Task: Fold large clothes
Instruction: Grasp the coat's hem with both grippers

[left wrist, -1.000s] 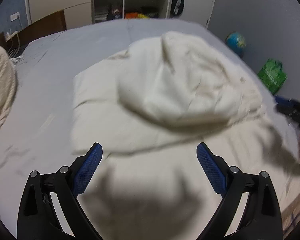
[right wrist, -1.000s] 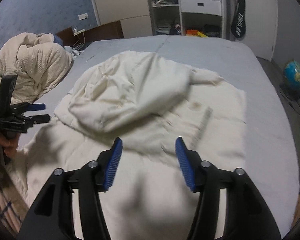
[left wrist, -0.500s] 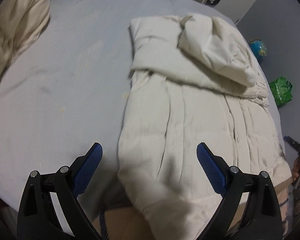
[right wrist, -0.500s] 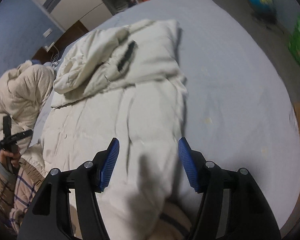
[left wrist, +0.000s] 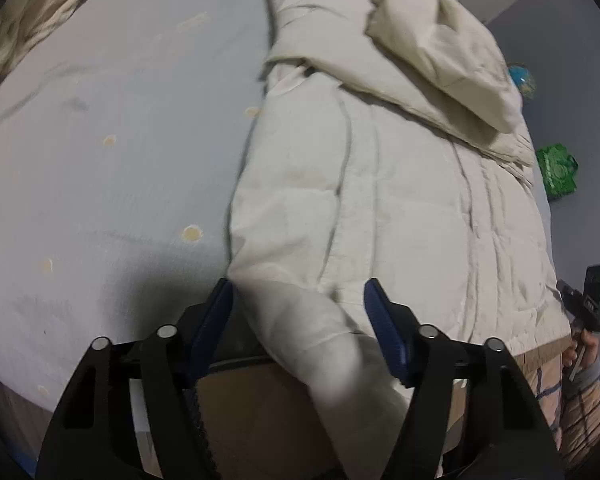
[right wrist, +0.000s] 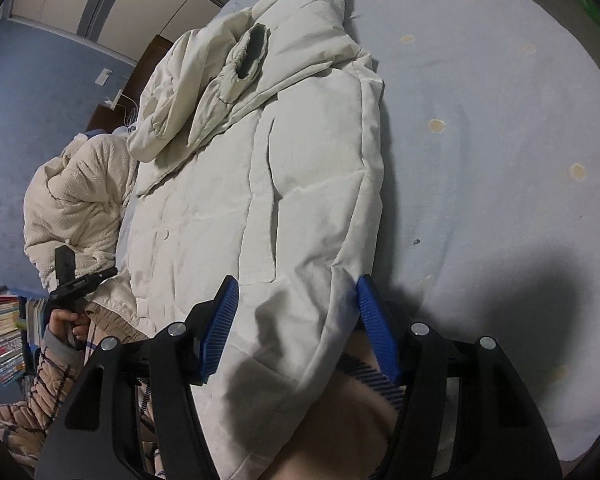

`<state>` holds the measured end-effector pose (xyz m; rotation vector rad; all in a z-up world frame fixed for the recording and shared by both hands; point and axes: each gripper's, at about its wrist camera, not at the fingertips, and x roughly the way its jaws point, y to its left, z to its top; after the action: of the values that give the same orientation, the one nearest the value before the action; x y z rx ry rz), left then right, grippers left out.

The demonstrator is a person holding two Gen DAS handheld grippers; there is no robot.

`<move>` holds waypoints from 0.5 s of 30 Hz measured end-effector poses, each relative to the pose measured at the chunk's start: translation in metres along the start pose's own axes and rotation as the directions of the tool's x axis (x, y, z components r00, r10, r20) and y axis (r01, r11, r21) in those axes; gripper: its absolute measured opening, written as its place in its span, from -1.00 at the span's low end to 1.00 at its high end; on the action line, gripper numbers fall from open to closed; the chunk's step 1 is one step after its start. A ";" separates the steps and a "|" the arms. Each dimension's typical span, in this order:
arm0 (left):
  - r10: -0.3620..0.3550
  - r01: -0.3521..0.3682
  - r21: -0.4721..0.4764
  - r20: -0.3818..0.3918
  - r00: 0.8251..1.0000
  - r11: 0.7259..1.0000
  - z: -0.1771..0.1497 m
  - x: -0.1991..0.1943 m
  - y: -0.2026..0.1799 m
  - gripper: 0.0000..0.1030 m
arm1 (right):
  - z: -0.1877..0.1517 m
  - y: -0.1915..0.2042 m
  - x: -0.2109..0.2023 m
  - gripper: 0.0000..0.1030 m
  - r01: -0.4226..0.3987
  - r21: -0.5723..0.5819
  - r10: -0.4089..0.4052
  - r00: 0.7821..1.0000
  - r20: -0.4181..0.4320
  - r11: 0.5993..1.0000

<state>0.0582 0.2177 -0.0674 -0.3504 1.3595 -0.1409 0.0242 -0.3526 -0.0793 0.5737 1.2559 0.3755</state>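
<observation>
While the cream padded coat [left wrist: 384, 184] lies lengthwise on the grey bed [left wrist: 112, 152], hood at 12 o'clock, both grippers straddle its hem corners at 6. Left gripper [left wrist: 298, 320]: jaws just been closing, half open around cloth; grip unclear. Right gripper [right wrist: 294, 316]: half open, right pad touching the edge, hold uncertain. Judged step: pinching the hem. Next: clamp firmly, carry it toward 12.

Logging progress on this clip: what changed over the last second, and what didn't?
Both grippers swung down to the near hem of the cream coat. The left gripper has just been closing its jaws around one hem corner; the right gripper straddles the other, width unchanged. The coat stays flat on the bed, hood folded.
</observation>
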 end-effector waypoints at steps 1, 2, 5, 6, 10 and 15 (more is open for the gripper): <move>0.008 -0.008 -0.004 0.002 1.000 1.000 0.000 0.000 0.001 0.19 | 0.001 0.000 0.000 0.13 0.009 -0.003 -0.009 1.000 0.002 1.000; 0.030 -0.030 0.008 0.007 1.000 1.000 -0.001 -0.001 -0.001 0.19 | 0.000 0.001 -0.001 0.13 0.013 -0.005 -0.013 1.000 0.005 1.000; 0.113 -0.114 0.087 0.017 0.993 0.990 -0.006 -0.003 -0.016 0.19 | -0.002 0.001 -0.003 0.13 0.013 -0.005 -0.013 1.000 0.006 1.000; 0.133 -0.135 0.106 0.020 0.991 0.985 -0.008 -0.003 -0.020 0.19 | -0.002 0.000 -0.002 0.13 0.015 -0.004 -0.015 1.000 0.006 1.000; 0.152 -0.154 0.146 0.029 0.988 0.977 -0.013 -0.005 -0.027 -0.14 | -0.008 -0.003 -0.005 0.13 0.012 -0.004 -0.012 1.000 0.006 1.000; 0.145 -0.151 0.183 0.043 0.988 0.971 -0.018 -0.007 -0.034 -0.52 | -0.016 0.001 -0.005 0.03 -0.019 -0.033 0.019 1.000 -0.001 0.999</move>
<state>0.0426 0.1848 -0.0530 -0.0930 1.3271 -0.1373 0.0076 -0.3516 -0.0777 0.5575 1.2436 0.4123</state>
